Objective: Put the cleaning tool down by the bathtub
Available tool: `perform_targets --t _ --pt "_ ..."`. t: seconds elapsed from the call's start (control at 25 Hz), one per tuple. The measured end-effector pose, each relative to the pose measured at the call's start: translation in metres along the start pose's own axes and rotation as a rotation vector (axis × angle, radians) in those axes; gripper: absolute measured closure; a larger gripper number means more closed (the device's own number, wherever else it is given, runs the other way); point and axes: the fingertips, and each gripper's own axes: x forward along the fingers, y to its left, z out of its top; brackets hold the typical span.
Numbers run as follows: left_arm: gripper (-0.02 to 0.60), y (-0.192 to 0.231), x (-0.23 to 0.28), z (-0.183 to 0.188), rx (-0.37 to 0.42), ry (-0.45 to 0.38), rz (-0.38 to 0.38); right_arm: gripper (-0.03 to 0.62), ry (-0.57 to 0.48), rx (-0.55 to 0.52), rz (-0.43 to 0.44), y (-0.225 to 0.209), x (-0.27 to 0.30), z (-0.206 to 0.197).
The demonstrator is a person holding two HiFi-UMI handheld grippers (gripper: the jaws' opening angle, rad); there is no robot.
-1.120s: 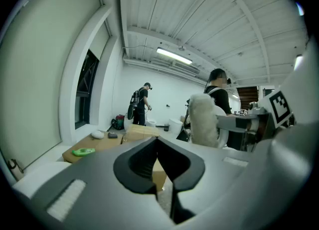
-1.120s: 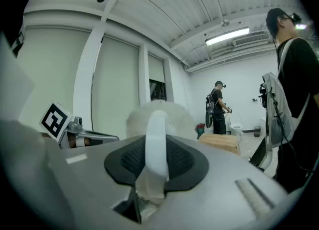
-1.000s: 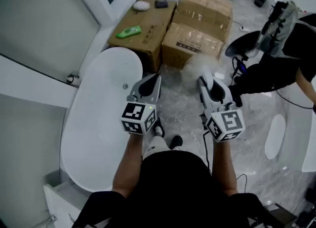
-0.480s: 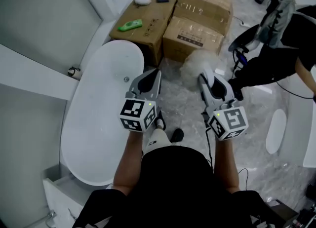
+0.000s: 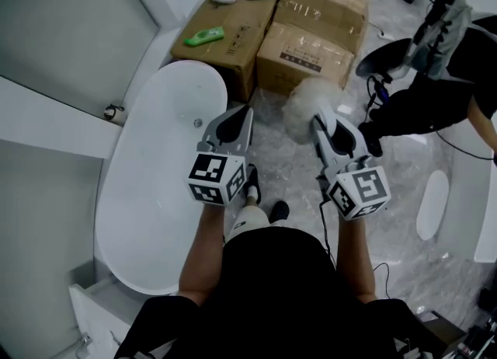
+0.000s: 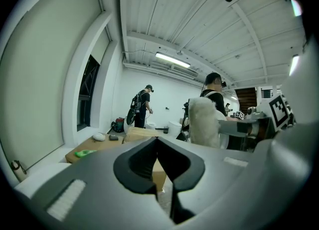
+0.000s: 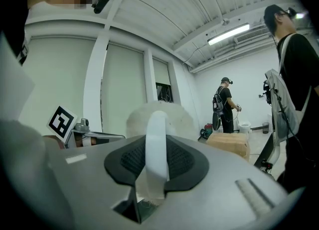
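The cleaning tool is a fluffy white duster (image 5: 306, 106) on a white handle (image 7: 156, 144). My right gripper (image 5: 319, 123) is shut on that handle, and the fluffy head (image 7: 164, 117) sticks out past the jaws above the marble floor. The white oval bathtub (image 5: 147, 186) lies to the left, under and beside my left gripper (image 5: 241, 116). In the left gripper view the left gripper (image 6: 158, 142) is shut with nothing in it, and the duster (image 6: 203, 122) shows to its right.
Two cardboard boxes (image 5: 311, 35) stand just past the tub's far end, one (image 5: 221, 43) carrying a green item (image 5: 203, 36). A person (image 5: 435, 78) stands at right over cables. White fixtures (image 5: 432, 208) lie on the floor at right. The wearer's shoes (image 5: 277, 211) are below the grippers.
The view has tilted a little, so the boxes sit higher in the picture. Both grippers keep their pose and the duster stays held.
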Motion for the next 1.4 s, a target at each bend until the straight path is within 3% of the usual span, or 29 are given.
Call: perform_targets --t 0.6,1.4 --pt "0.583 0.094 0.069 0.021 -0.024 0.014 -0.005 0.496 0.023 -0.037 -0.01 -0.018 0.105 0.023" --pt "0.583 0.182 0.136 0.047 0.008 0.013 -0.087 0.496 0.001 -0.063 -0.051 -0.022 0.22 0.046"
